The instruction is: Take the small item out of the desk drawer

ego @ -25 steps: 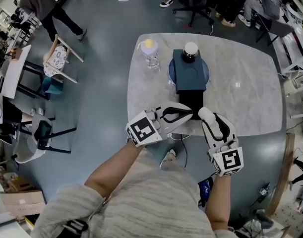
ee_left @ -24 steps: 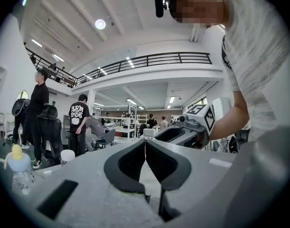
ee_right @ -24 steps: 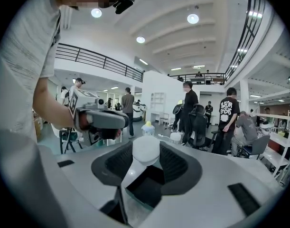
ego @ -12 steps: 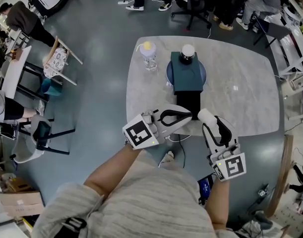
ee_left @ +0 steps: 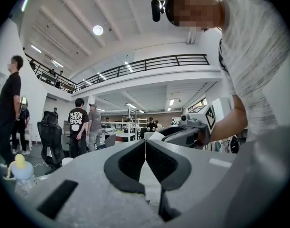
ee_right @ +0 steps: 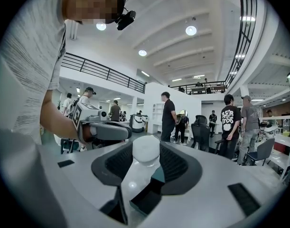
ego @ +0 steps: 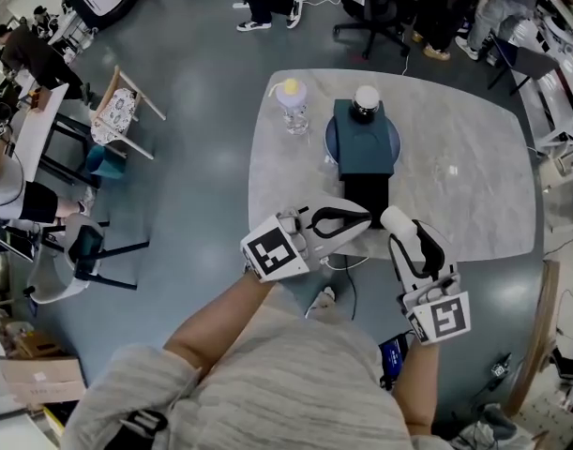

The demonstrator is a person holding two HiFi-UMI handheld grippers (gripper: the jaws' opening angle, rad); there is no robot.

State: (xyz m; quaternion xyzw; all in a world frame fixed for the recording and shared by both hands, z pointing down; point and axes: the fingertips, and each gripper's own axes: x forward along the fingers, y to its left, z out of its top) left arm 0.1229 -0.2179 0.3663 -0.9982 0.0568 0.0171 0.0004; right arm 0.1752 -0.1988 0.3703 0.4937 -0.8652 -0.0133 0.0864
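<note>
While the right gripper point(ego: 395, 219) hovers with its jaws spread and nothing between them, the open black drawer point(ego: 365, 193) lies just ahead of it and a little to its left. The left gripper point(ego: 364, 217), jaws pressed together and empty, points across at the drawer's front from the other side. Beyond both stands the teal drawer unit point(ego: 365, 143) on the marble tabletop point(ego: 464, 186), a white-lidded jar point(ego: 366, 101) on top. The small item cannot be made out in the drawer's dark interior. With the drawer open, retrieval looks to be the step in hand. Next, the right gripper would likely need to dip inside and close on the item.
</note>
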